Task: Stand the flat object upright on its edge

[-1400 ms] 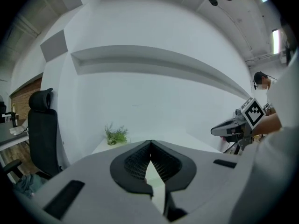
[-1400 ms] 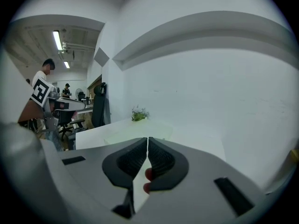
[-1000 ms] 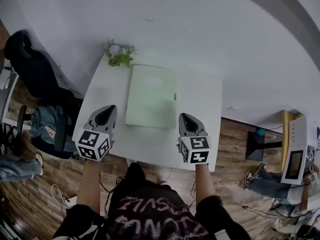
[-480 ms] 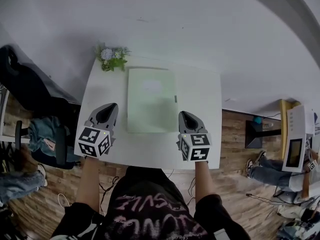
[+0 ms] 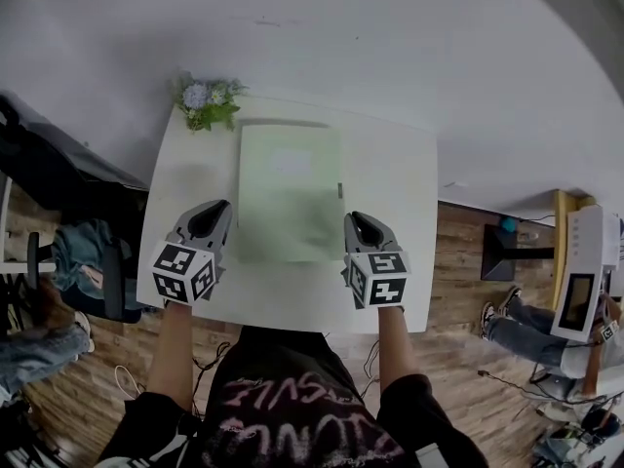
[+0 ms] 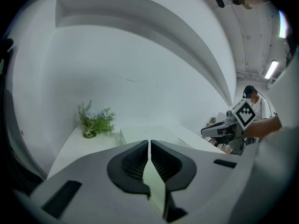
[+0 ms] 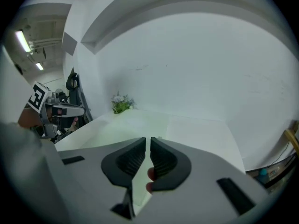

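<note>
The flat object (image 5: 290,193) is a pale green sheet-like thing, perhaps a thin board or a closed folder, lying flat in the middle of the white counter (image 5: 395,178) with its long sides running away from the person and its far end close to the wall. It looks light and fairly stiff, with a smooth face that would probably slip under hard pads, and it lies flush on the counter, so there is little to pinch from above. I would go for one long side, working a tip under it to tip it up while the other side is braced. Once on its edge it would likely topple at a nudge. The left tool (image 5: 207,220) hangs just beside the near left corner and the right tool (image 5: 359,227) just beside the near right corner. I cannot tell whether either touches it. Both have their jaws drawn together with only a hairline gap, and neither has hold of anything. A small bunch of flowers (image 5: 203,103) stands at the far left corner of the counter, against the wall, well clear of the sheet.
</note>
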The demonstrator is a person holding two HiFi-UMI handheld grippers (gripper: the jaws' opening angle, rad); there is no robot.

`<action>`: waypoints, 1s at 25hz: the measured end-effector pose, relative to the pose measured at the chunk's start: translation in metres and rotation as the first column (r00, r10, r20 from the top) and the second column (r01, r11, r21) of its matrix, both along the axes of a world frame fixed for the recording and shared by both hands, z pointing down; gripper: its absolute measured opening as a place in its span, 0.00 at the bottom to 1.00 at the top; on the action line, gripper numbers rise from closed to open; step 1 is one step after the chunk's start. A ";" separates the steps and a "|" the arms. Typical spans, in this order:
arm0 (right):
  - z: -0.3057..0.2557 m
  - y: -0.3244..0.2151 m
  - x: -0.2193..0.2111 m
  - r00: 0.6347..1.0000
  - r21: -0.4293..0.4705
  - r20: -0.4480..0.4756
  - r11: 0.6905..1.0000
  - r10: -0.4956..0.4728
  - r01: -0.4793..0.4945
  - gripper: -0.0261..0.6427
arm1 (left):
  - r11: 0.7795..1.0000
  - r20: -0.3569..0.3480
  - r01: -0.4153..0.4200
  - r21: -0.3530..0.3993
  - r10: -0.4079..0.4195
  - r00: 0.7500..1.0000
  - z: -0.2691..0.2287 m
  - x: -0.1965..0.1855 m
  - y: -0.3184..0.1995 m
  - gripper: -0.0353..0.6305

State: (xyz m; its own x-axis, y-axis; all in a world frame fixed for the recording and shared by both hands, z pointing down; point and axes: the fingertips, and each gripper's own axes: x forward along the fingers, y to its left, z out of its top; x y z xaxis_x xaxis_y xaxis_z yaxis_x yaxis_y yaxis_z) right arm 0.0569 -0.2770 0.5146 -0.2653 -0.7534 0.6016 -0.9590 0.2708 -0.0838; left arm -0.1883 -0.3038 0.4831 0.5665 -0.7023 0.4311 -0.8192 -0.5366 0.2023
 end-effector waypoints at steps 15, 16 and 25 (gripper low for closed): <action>0.057 -0.018 -0.001 0.989 -0.172 0.127 0.981 -0.073 0.094 0.39 | 0.979 0.022 -0.030 -0.200 0.035 0.999 0.063 0.021 -0.011 0.39; 0.059 -0.019 -0.002 0.988 -0.181 0.134 0.978 -0.082 0.106 0.40 | 0.978 0.022 -0.031 -0.208 0.037 0.999 0.065 0.022 -0.012 0.40; 0.079 -0.022 -0.002 0.980 -0.266 0.183 0.957 -0.070 0.119 0.43 | 0.946 0.019 -0.049 -0.321 0.058 0.998 0.094 0.029 -0.014 0.47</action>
